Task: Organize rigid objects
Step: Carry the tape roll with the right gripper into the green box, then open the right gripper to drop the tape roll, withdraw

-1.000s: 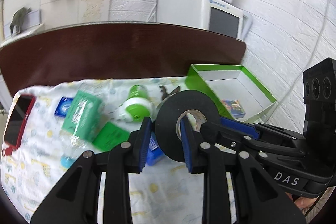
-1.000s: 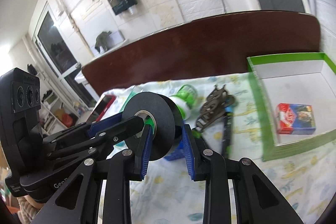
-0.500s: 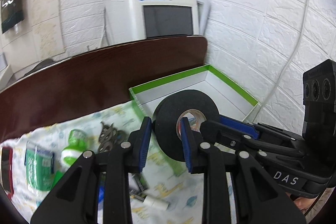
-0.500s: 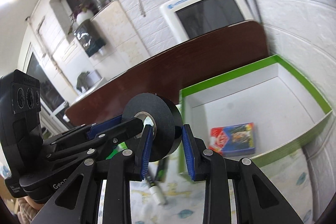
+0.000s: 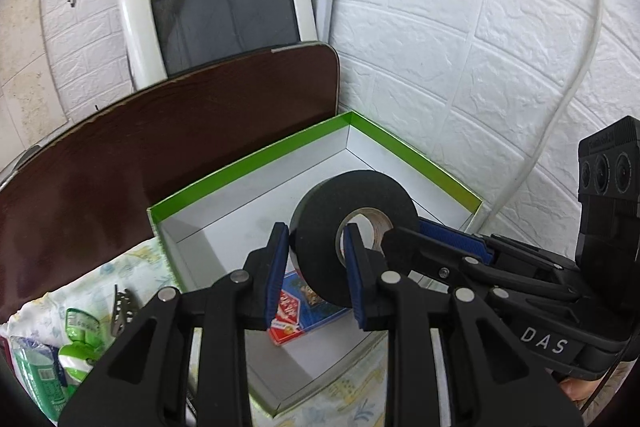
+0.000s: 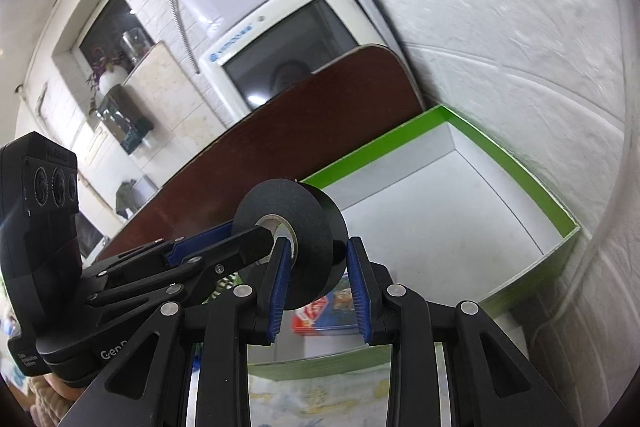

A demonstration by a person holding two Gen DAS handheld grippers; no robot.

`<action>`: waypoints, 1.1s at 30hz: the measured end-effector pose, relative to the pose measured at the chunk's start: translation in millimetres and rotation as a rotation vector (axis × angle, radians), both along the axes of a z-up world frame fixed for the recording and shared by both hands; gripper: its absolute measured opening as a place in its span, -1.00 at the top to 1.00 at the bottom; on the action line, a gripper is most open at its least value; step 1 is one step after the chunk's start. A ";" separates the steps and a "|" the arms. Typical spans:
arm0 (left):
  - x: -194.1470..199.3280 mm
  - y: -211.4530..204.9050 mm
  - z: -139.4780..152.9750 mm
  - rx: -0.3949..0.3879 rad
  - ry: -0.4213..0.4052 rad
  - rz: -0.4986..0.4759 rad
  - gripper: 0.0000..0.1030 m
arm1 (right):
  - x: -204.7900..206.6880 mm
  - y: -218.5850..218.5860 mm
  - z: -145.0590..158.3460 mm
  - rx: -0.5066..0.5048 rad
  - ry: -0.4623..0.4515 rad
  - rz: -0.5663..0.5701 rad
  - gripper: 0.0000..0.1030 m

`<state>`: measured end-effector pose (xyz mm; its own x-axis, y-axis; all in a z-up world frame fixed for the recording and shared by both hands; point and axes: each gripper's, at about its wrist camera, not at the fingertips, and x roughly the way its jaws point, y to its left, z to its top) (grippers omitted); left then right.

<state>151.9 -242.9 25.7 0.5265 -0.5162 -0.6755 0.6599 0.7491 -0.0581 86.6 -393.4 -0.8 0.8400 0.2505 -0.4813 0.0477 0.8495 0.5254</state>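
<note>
Tape roll (image 5: 320, 251) hangs over green box (image 5: 248, 159), clamped by both grippers.

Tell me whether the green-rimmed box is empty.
No: a red and blue card pack lies on the floor of the green-rimmed box, below the held black tape roll.

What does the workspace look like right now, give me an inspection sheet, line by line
Surface: patterned cloth over a dark brown table.
Job's things: black tape roll held above the green-rimmed box; card pack lies on the box floor.
Clutter: green packets, green-and-white bottle and metal clip on the cloth.
Grippers: left gripper and right gripper both shut on the roll.
Cables: white cable down the wall.
Surroundings: white brick wall, old monitor.
</note>
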 end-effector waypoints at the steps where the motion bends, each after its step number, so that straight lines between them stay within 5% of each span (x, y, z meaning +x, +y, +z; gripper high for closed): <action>1: 3.1 -4.5 -2.7 0.004 0.008 -0.002 0.52 | 1.7 -3.6 -2.9 0.006 0.006 -0.005 0.41; 12: 17.6 -25.6 -31.0 0.038 0.096 -0.026 0.57 | 10.9 -19.1 -28.7 0.023 0.053 -0.038 0.41; 26: 1.8 17.5 -12.6 0.034 0.045 0.047 0.51 | 6.9 0.3 -16.8 0.006 0.038 0.007 0.41; 29: -2.1 41.8 -4.5 0.028 0.023 0.086 0.39 | 4.8 11.5 -10.4 -0.003 0.028 0.031 0.41; 33: -6.1 81.5 6.0 0.004 -0.010 0.169 -0.01 | 4.2 33.0 -0.9 -0.023 0.019 0.074 0.41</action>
